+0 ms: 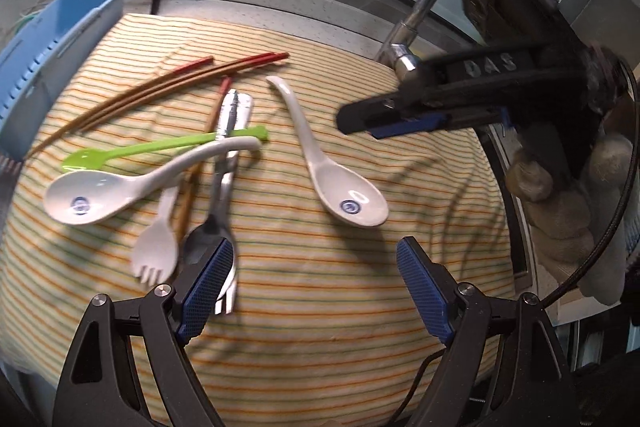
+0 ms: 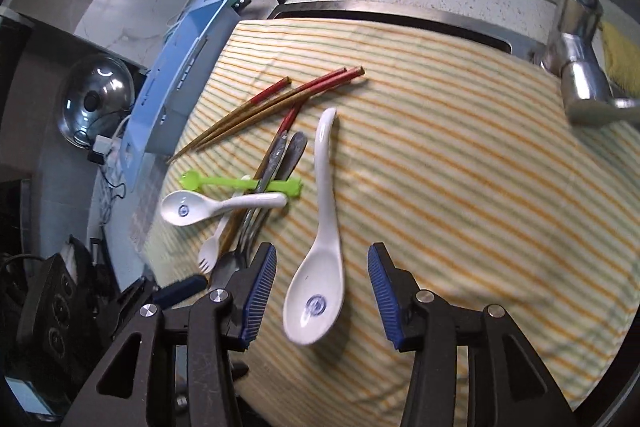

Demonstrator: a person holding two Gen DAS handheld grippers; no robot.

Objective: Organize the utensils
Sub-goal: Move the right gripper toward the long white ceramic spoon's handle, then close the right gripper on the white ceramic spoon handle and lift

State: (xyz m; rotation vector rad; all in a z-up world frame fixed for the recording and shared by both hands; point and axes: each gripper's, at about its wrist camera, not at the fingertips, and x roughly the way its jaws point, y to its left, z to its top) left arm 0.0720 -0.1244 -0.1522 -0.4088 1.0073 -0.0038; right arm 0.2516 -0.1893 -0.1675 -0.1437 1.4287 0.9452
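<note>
Both grippers pitched steeply down over the striped yellow cloth [image 2: 460, 163]. My left gripper [image 1: 314, 279] hung with fingers spread wide, nothing between them, its left pad [image 1: 208, 279] over the grey metal spoon [image 1: 208, 239], contact unclear. My right gripper [image 2: 322, 293] stood part open and empty, fingers flanking the white ceramic soup spoon [image 2: 320, 267] lying on the cloth. A gloved hand [image 1: 560, 195] gripped its handle. Other utensils lay heaped leftward.

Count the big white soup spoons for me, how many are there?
2. One white spoon lies alone on the striped cloth, between the open right gripper fingers. The other spoon lies across the utensil pile. None seem hidden.
</note>
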